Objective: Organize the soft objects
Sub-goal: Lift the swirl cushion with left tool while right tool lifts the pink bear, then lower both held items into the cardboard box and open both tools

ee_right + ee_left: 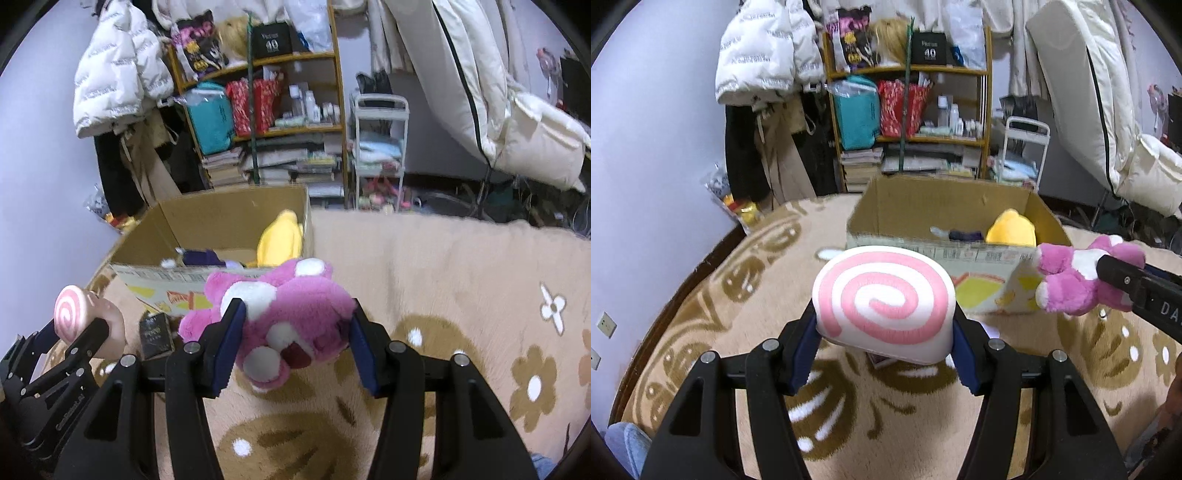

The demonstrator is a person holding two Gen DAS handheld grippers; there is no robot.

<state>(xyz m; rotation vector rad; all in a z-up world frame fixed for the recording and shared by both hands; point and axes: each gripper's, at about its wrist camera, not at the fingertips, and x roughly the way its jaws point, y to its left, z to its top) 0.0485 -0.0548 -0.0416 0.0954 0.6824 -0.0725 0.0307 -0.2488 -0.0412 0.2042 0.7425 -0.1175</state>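
Cardboard box (pixel 897 206) near wall hides most of its contents: only the top of the yellow plush (pixel 1012 230) and a dark purple item (pixel 964 234) show, the latter unidentifiable. Right gripper (pixel 1108 273) is cut off by the left-wrist frame edge. Shelf (pixel 295 57) items too small to read. Dark booklet (pixel 157 334) text illegible.

Lilac wall (pixel 646 166), cluttered wooden shelf (pixel 908 107), beige flowered carpet (pixel 461 266).

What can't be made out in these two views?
- Box contents: both views, front wall hides all but the yellow plush top and a dark toy.
- Right gripper: left wrist view, edge cuts it off.
- Dark packet label: right wrist view, too small.
- Shelf items: blurred.
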